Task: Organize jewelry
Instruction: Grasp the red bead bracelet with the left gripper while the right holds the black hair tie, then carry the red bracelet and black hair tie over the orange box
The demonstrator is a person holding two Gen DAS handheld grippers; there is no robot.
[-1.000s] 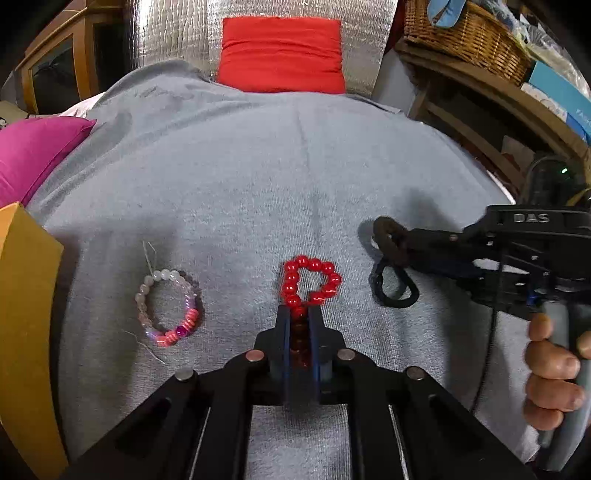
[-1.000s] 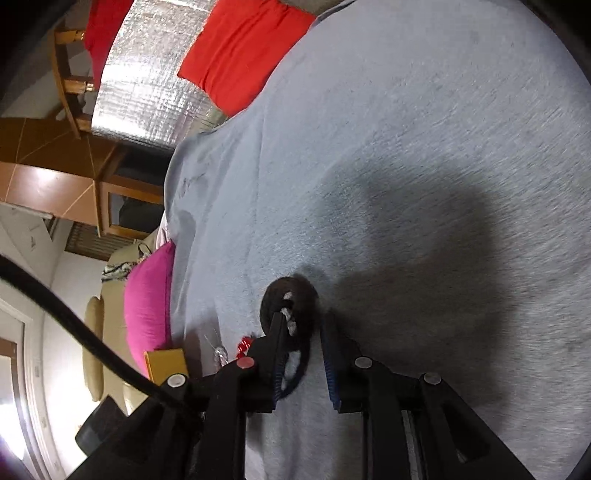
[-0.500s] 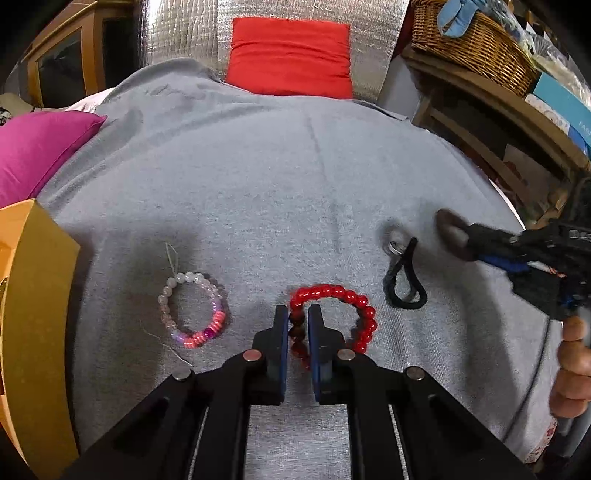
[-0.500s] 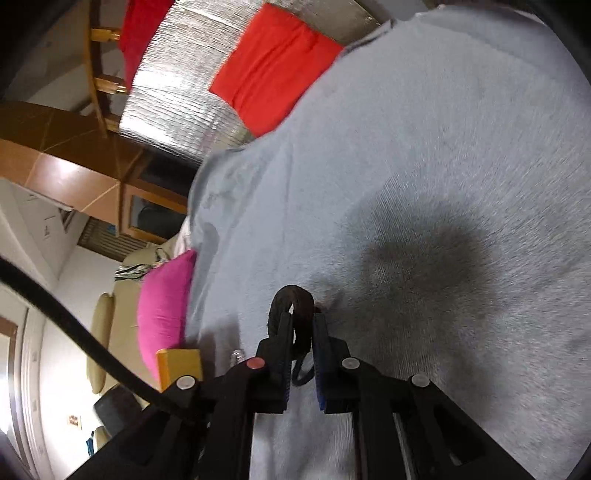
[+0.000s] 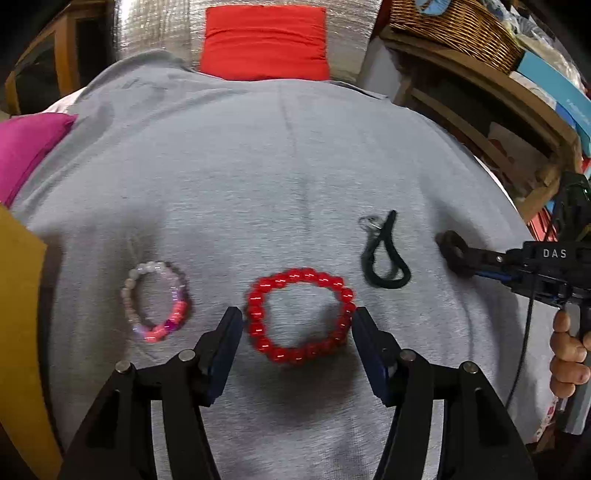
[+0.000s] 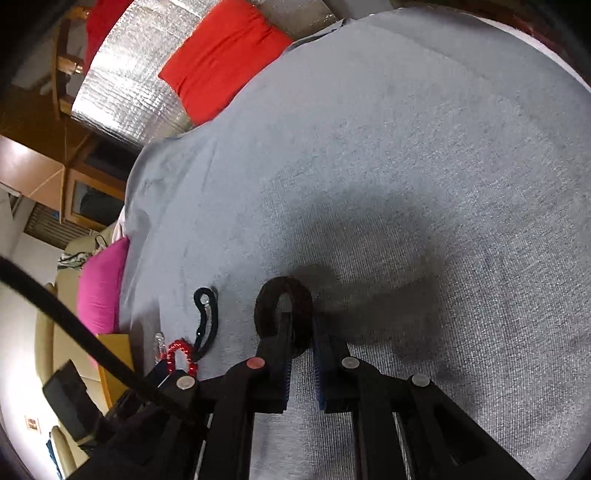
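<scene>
1. At far left in the left wrist view, edge of a yellow-brown box; magenta cushion behind it, against the grey blanket.
2. Next along, pale and pink bead bracelet lying flat on the blanket, just left of the left gripper's left finger, apart from it.
3. Centre: left gripper spread wide, holding nothing; fingers flanking the red bead bracelet, which lies flat as a round loop. Right finger close against the beads; contact impossible to judge. Left finger just clear of them.
4. Right of that, black cord loop with a small metal ring at its upper end, flat on the blanket, near the red bracelet but not touching.
5. Farther right, dark ring-shaped band gripped at the tip of the right gripper, reaching in from the right edge; a hand wrapped around its handle.
6. In the right wrist view, from the left: magenta cushion, red bead bracelet partly hidden behind the other tool, black cord loop, then the dark band with one side pinched between the nearly closed fingers of the right gripper, its loop standing out beyond the tips over the blanket.
7. At the back, red pillow against a silver quilted panel; wicker basket on a wooden shelf at upper right.
</scene>
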